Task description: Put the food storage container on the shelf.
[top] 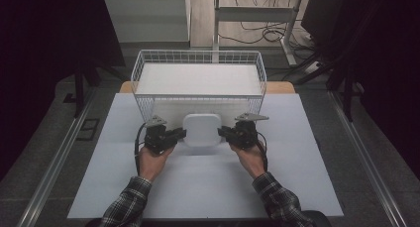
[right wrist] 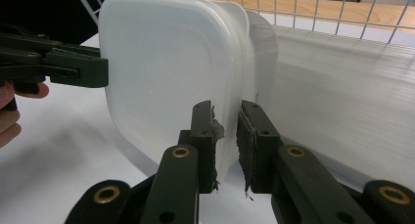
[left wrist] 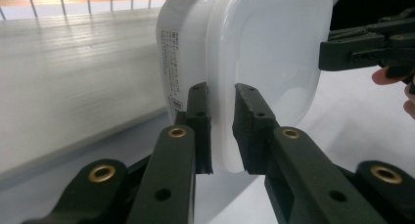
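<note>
Spanning most of the high view, the flat white rectangular worktop (top: 208,187) carries every item. Standing at the middle of its far edge is the white wire-mesh basket (top: 198,56), with a pale ribbed liner panel (top: 198,78) lying on its floor; the basket's near wall faces the person.

Just in front of that near wall, midway between the left and right edges of the worktop, is the white translucent plastic container with rounded corners and a fitted lid (top: 201,130). It is gripped from both sides, with the lid facing the person. In the left tongs view a printed label (left wrist: 172,67) runs down the container's side wall. Whether the container touches the basket or the worktop cannot be told.

The left tongs (top: 179,134) are pinching the left rim of the container; in the left tongs view the two black jaws sit on either side of the lid's edge. The right tongs (top: 224,133) are pinching the right rim in the same manner. Each is carried by a hand in a plaid sleeve (top: 126,204) entering from the near edge.
</note>
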Motion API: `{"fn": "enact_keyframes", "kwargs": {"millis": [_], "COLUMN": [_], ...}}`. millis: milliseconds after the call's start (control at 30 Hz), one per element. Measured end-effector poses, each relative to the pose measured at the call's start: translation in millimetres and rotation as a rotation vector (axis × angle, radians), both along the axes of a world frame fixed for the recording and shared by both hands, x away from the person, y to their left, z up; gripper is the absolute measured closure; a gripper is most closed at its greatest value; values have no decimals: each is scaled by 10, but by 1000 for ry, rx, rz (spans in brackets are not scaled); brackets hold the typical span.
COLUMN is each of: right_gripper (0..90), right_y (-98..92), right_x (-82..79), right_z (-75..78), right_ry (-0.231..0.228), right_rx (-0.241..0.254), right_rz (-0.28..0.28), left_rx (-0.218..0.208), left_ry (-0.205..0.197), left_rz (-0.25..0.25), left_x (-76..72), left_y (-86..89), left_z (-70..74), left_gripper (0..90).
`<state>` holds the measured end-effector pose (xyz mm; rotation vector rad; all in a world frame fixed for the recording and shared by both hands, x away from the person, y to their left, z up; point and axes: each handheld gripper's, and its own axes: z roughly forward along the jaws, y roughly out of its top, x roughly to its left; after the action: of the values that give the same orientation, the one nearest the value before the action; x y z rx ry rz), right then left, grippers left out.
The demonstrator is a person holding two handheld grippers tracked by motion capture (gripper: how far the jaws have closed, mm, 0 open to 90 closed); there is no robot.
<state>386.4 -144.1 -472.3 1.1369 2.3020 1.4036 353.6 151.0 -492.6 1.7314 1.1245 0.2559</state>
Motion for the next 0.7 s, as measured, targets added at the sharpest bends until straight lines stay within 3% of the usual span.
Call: {"fn": "enact_keyframes", "kwargs": {"millis": [400,533,667,700], "right_gripper": [767,761,736,696], "right_y": [29,23,24,51], "right_x": [161,207,260,283], "right_z": [-87,-93,-84,-90], "right_ry": [28,27,16,15], "right_rx": [-14,9,8,-12], "right_rz": [-19,0,10,-1], "left_rx": [13,-19,9,24], "left_ry": [30,36,9,7], "left_rz": [15,22,25,22], "left_x": [143,187,226,264], "left_y": [-16,13,-23,-60], "left_z": [-75,-100,-94,-101], "left_gripper": [776,768,715,695]}}
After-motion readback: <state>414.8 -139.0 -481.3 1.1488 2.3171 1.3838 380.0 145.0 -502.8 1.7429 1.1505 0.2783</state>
